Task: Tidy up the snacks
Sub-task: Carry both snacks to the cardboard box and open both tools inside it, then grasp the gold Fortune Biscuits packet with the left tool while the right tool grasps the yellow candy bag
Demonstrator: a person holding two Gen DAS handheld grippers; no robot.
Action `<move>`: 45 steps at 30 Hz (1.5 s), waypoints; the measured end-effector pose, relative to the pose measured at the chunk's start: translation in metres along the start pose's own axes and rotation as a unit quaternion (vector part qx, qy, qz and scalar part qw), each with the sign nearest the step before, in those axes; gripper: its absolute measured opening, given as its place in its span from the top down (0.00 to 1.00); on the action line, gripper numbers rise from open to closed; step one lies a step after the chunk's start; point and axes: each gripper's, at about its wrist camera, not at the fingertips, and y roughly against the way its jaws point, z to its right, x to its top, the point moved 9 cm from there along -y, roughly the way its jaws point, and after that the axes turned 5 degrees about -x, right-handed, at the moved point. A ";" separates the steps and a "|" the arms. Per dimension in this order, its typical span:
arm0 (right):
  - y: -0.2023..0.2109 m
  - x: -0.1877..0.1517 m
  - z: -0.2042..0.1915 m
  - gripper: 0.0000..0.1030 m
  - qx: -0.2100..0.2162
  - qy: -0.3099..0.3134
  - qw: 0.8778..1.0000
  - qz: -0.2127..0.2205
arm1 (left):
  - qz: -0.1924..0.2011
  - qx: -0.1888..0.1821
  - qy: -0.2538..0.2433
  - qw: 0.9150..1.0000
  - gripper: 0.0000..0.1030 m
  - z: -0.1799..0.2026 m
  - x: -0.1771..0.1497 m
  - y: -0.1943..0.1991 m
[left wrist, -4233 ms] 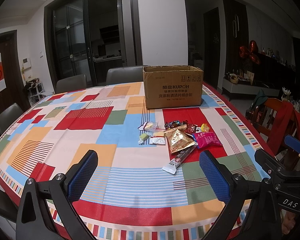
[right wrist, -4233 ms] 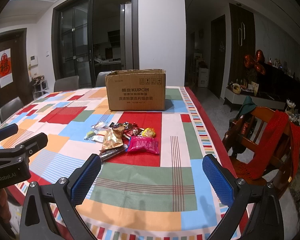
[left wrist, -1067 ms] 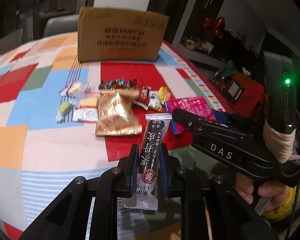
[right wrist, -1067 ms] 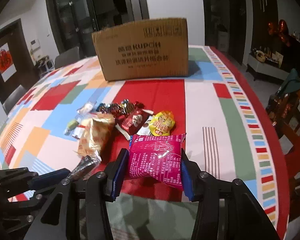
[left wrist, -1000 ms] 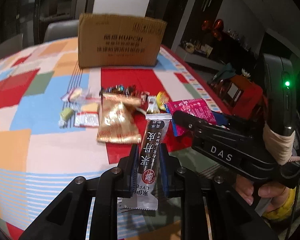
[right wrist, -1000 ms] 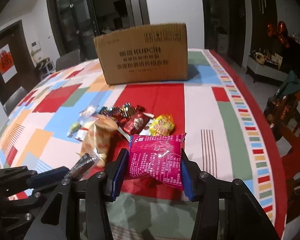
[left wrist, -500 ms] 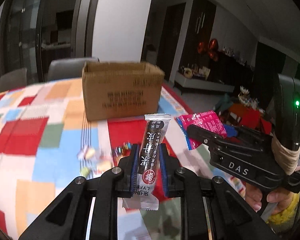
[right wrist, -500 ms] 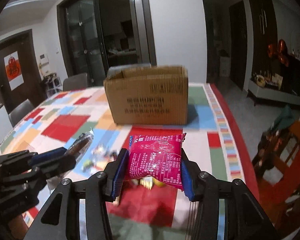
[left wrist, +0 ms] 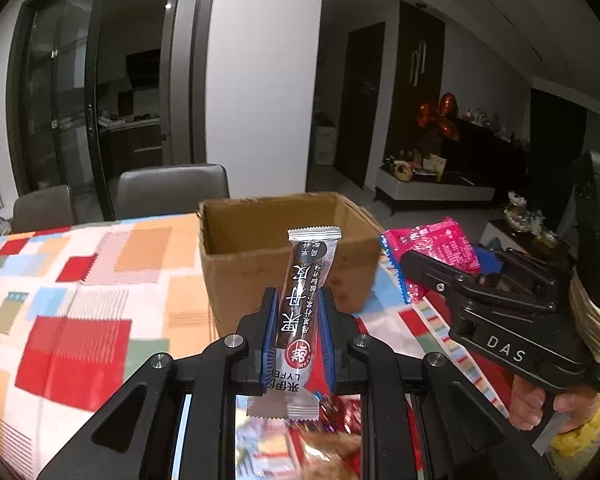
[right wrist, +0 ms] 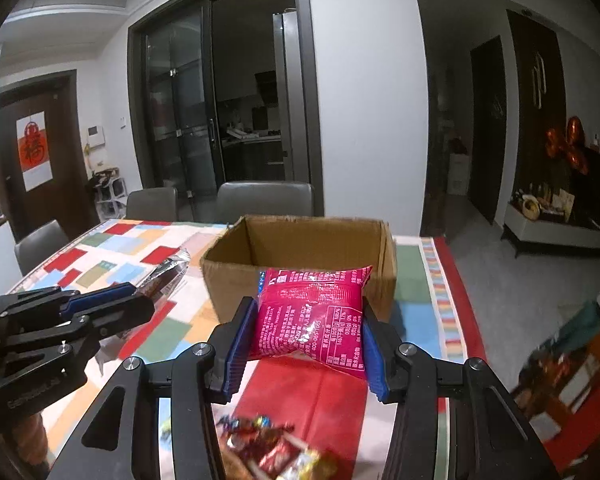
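Snacks are held clear of the table, one per gripper: left gripper (left wrist: 297,344) is clamped on a dark stick pack (left wrist: 303,312), right gripper (right wrist: 306,338) on a pink packet (right wrist: 312,316). Cardboard box (right wrist: 300,268) stands just ahead, open-topped. Both should be carried over the rim before release, kept level, one released at a time. Readable: "LYFE" on the stick pack, "DAS" on the right gripper body; the packet's fine print is too small.
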 end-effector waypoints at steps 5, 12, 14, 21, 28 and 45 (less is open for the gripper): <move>-0.024 0.022 0.001 0.52 -0.001 0.003 1.000 0.000 | -0.004 0.015 -0.006 1.000 0.81 -0.015 0.023 -0.021; -0.063 0.046 0.009 0.52 -0.001 -0.001 1.000 -0.012 | -0.012 0.032 -0.018 0.999 0.81 -0.032 0.052 -0.061; -0.073 0.050 0.013 0.52 -0.001 -0.003 1.000 -0.018 | -0.020 0.034 -0.016 0.999 0.81 -0.037 0.057 -0.074; -0.118 0.055 0.024 0.52 -0.008 0.002 0.999 -0.045 | -0.048 0.039 -0.003 0.998 0.81 -0.055 0.074 -0.122; -0.148 0.055 0.034 0.39 -0.019 -0.007 0.998 -0.064 | -0.062 0.054 -0.005 0.997 0.66 -0.059 0.074 -0.151; -0.062 0.013 0.032 0.37 -0.008 0.000 1.000 -0.029 | 0.017 0.080 -0.053 0.995 0.18 -0.019 0.033 -0.039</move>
